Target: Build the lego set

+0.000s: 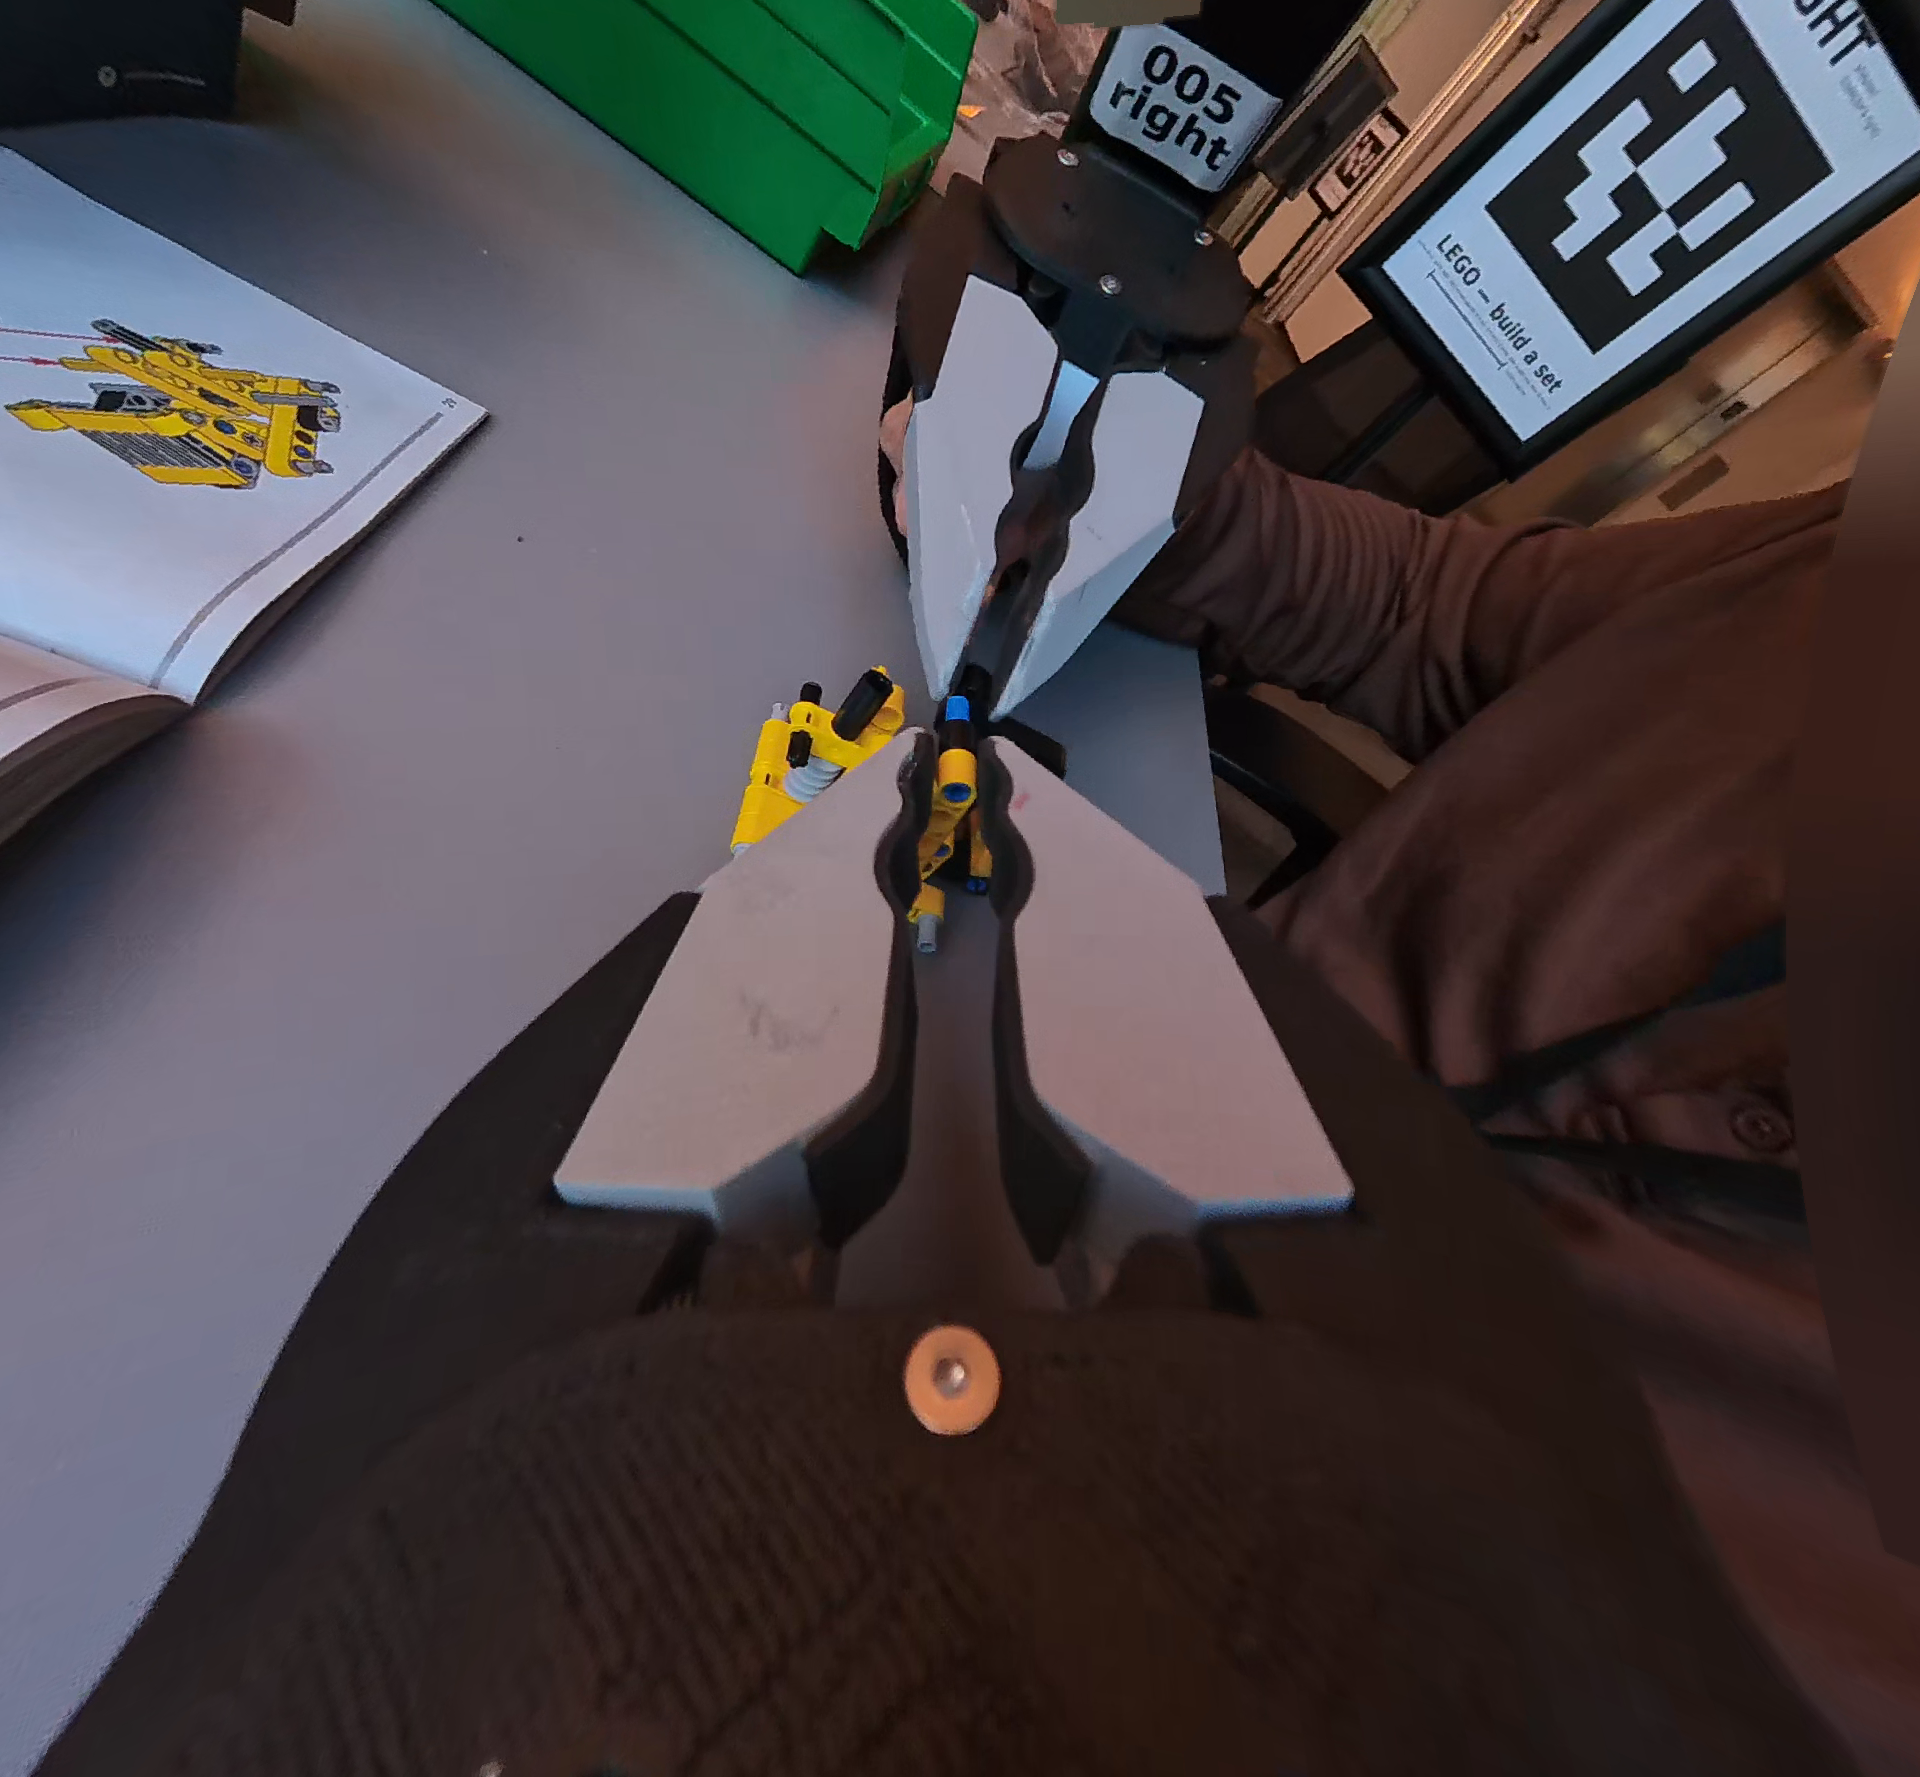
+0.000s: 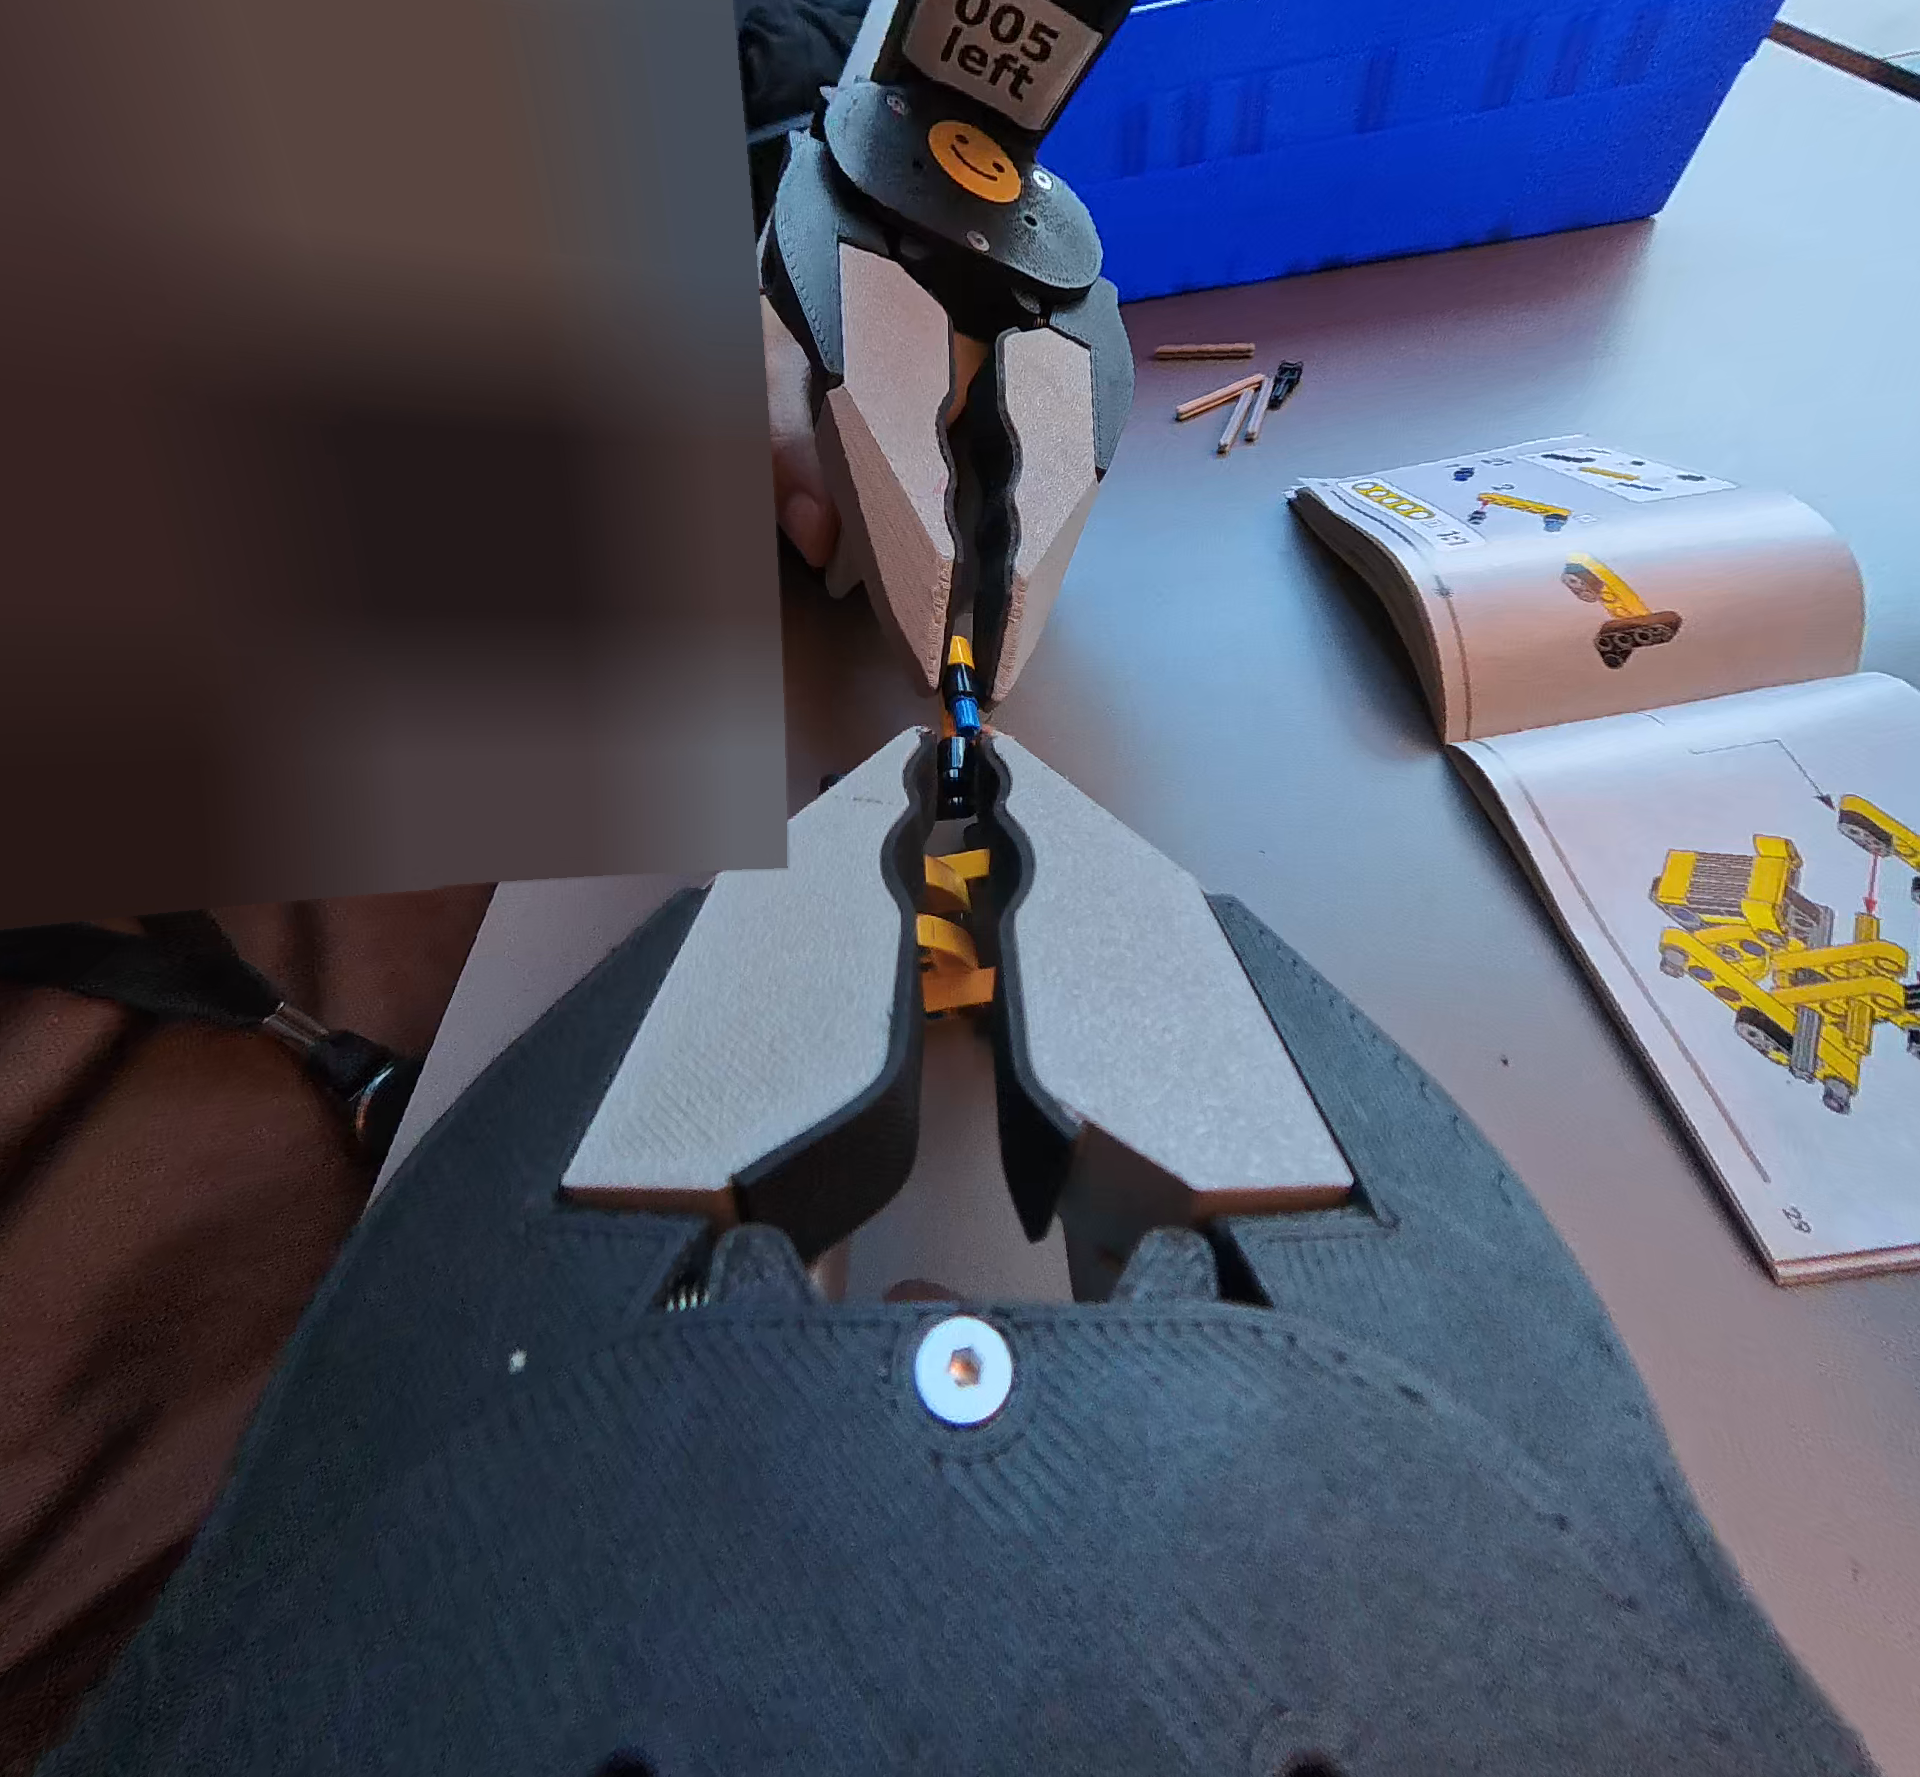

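Note:
In the left wrist view my left gripper [image 1: 954,745] is shut on a small yellow lego piece [image 1: 951,797] with a blue pin [image 1: 957,711] at its far end. My right gripper [image 1: 971,699] meets it tip to tip from above, shut on a small black lego piece. In the right wrist view my right gripper [image 2: 956,738] holds the black piece [image 2: 954,777], which touches the blue pin [image 2: 966,714] in the left gripper [image 2: 968,688]. A yellow lego assembly [image 1: 805,761] lies on the grey table [image 1: 468,844] just left of the tips.
An open instruction booklet [image 1: 187,480] lies left, also seen in the right wrist view [image 2: 1662,844]. Green bins [image 1: 675,34] stand at the back, a blue crate [image 2: 1403,65] across the table. Thin brown sticks [image 2: 1226,392] and a black part [image 2: 1286,377] lie near the crate. A framed sign [image 1: 1662,169] stands at the right. Both grippers' tips are close together, under 4 cm apart.

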